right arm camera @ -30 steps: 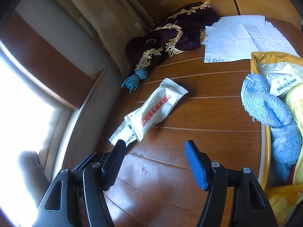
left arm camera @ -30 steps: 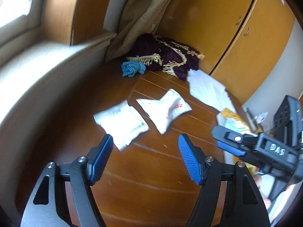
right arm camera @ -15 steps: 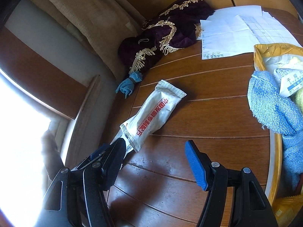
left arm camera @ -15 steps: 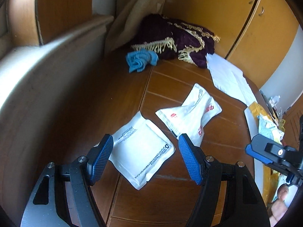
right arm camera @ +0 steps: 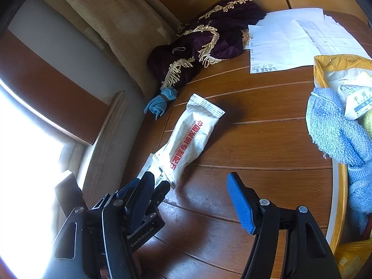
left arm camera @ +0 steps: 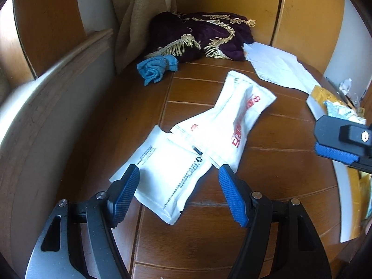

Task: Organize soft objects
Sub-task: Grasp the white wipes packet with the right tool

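Observation:
Two white soft packets lie on the brown wooden table. The plain white packet (left arm camera: 169, 174) sits between the fingers of my open left gripper (left arm camera: 179, 195), which hangs just above its near end. The packet with red lettering (left arm camera: 234, 125) (right arm camera: 190, 139) overlaps its far end. A small blue cloth (left arm camera: 158, 69) (right arm camera: 160, 102) rests by the wall in front of a purple fringed cloth (left arm camera: 200, 37) (right arm camera: 209, 39). My right gripper (right arm camera: 190, 200) stands open and empty over bare wood; the left gripper (right arm camera: 141, 202) shows beside its left finger.
White papers (right arm camera: 286, 39) lie at the back right. A yellow-rimmed tray (right arm camera: 334, 200) at the right holds a blue towel (right arm camera: 334, 130) and packets. A beige curtain (left arm camera: 141, 7) and wooden cabinet doors (left arm camera: 302, 11) stand behind. A wall ledge runs along the left.
My left gripper has moved forward and down, bringing the plain white packet between its open fingers. The right gripper has barely shifted.

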{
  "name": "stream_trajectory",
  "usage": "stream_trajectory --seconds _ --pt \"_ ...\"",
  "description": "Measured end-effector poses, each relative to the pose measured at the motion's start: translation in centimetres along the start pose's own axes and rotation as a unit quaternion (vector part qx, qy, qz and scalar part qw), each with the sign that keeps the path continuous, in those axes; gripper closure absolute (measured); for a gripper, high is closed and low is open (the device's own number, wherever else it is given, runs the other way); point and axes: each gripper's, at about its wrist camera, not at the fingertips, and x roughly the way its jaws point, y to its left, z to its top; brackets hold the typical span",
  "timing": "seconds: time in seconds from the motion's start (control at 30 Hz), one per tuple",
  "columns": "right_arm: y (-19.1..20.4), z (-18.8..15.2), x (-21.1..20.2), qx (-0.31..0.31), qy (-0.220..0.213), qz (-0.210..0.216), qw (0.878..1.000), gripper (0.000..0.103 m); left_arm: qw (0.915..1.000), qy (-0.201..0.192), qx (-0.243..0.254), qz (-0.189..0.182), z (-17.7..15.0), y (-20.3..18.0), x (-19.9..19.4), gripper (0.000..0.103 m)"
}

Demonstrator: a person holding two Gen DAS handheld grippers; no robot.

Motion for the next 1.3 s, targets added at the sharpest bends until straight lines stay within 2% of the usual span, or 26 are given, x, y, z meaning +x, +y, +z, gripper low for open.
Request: stream_trajectory --seconds 0.03,0.1,0.17,0.2,0.27,0.37,0.43,0.67,1.0,1.3 --pt "0.0 0.0 0.0 0.000 0.000 0.000 1.000 0.036 1.0000 -0.002 0.001 0.007 -0.1 0.0 0.0 0.042" --pt "0.0 0.0 0.0 -0.001 -0.001 -0.002 1.000 0.036 0.9999 -0.005 0.002 0.013 -0.2 0.1 -0.1 0.047" --pt "0.0 0.0 0.2 0.000 0.000 -0.003 1.000 0.036 0.9999 -0.008 -0.001 0.013 -0.3 0.4 -0.3 0.063" --pt "0.0 -0.1 0.2 -0.001 0.000 -0.004 1.000 0.036 0.9999 -0.009 -0.003 0.014 -0.2 0.6 -0.4 0.066" --pt "0.0 -0.1 0.2 0.000 -0.001 -0.006 1.000 0.036 0.9999 -0.011 -0.011 0.003 -0.2 0.9 -0.5 0.083" --pt "0.0 -0.2 0.3 -0.001 -0.002 -0.009 1.000 0.036 0.9998 -0.012 -0.016 0.000 -0.2 1.1 -0.8 0.098" --pt "0.0 -0.2 0.3 -0.001 -0.002 -0.009 1.000 0.036 0.9997 -0.010 -0.023 -0.004 -0.3 1.3 -1.0 0.103" --pt "0.4 -0.2 0.1 -0.001 -0.005 -0.013 1.000 0.036 0.9978 -0.023 -0.054 -0.030 -1.8 1.8 -3.5 0.103" --pt "2.5 0.6 0.7 -0.018 0.003 -0.021 1.000 0.036 0.9893 -0.040 -0.121 -0.072 -4.4 3.5 -7.1 0.103" --pt "3.2 2.4 2.2 -0.009 0.008 -0.028 1.000 0.036 0.9875 -0.040 -0.131 -0.078 -5.1 4.1 -7.6 0.103"
